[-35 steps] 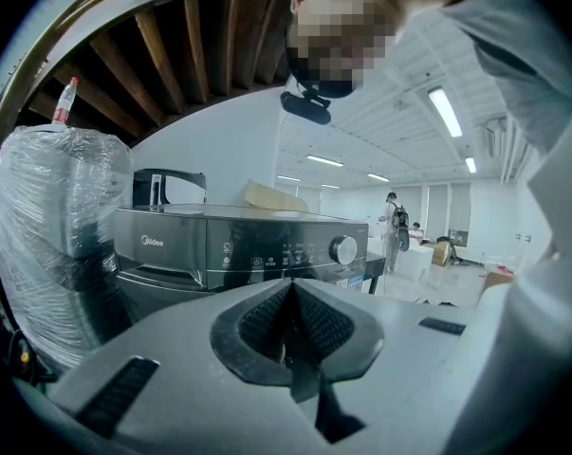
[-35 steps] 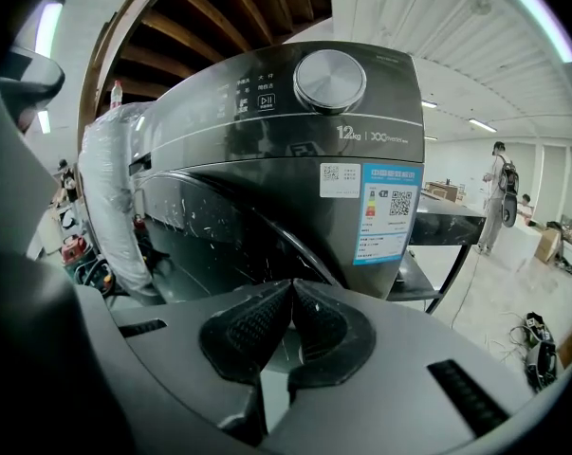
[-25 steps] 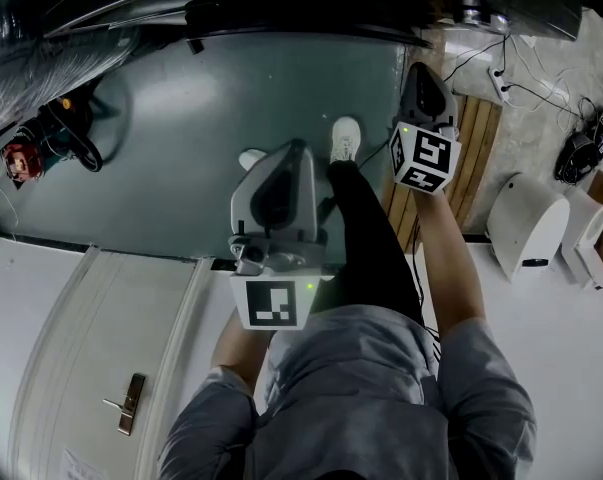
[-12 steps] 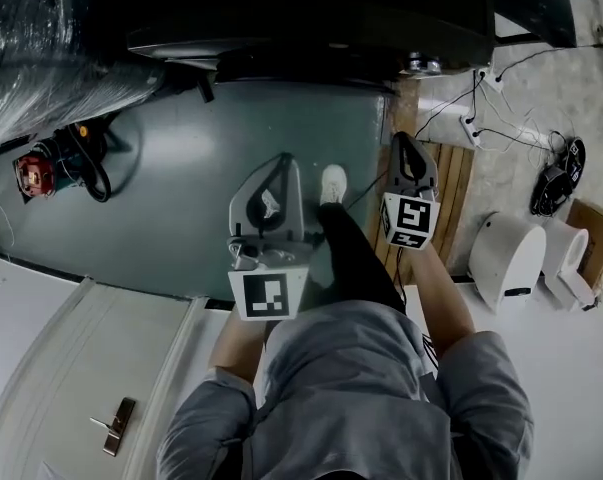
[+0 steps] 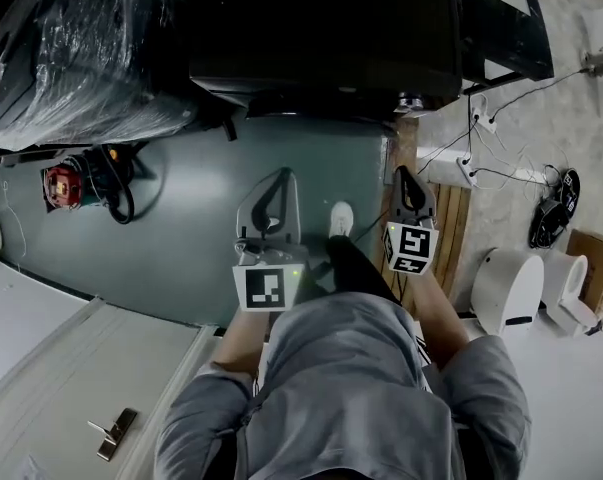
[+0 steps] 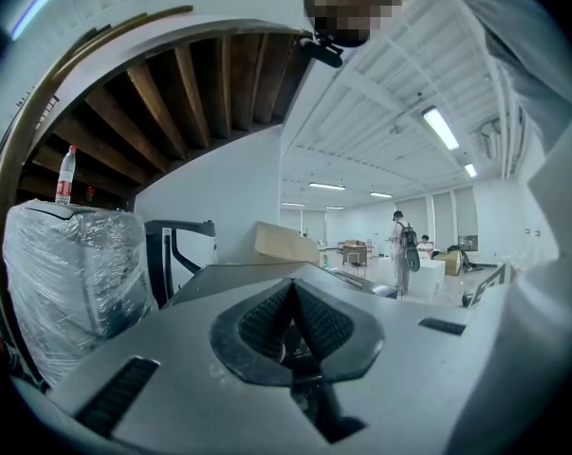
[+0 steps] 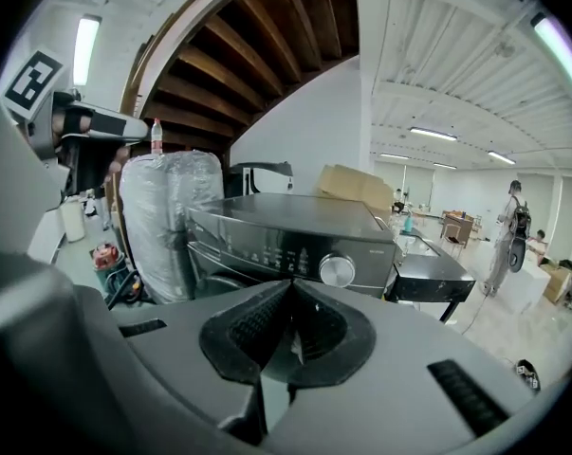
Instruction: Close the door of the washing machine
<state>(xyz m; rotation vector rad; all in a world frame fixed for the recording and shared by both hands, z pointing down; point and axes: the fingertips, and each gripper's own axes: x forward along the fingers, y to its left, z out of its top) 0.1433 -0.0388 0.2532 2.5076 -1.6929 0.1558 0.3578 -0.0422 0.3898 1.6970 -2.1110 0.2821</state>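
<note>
Jaws: left gripper [image 6: 293, 287], right gripper [image 7: 290, 287] clenched, empty.
Risk: washing machine [image 7: 295, 235] stood apart; hasty shove might slam door.

A person stands on the green floor [image 5: 181, 228], holding the left hand-held gripper [image 5: 279, 176] and right hand-held gripper [image 5: 406, 174] side by side, both pointing toward the dark washing machine [image 5: 321, 28]. A plastic-wrapped bundle [image 5: 81, 58] sits beside it.

Bright ceiling tubes [image 6: 441, 128] glare overhead; fisheye edges bend and darken.
</note>
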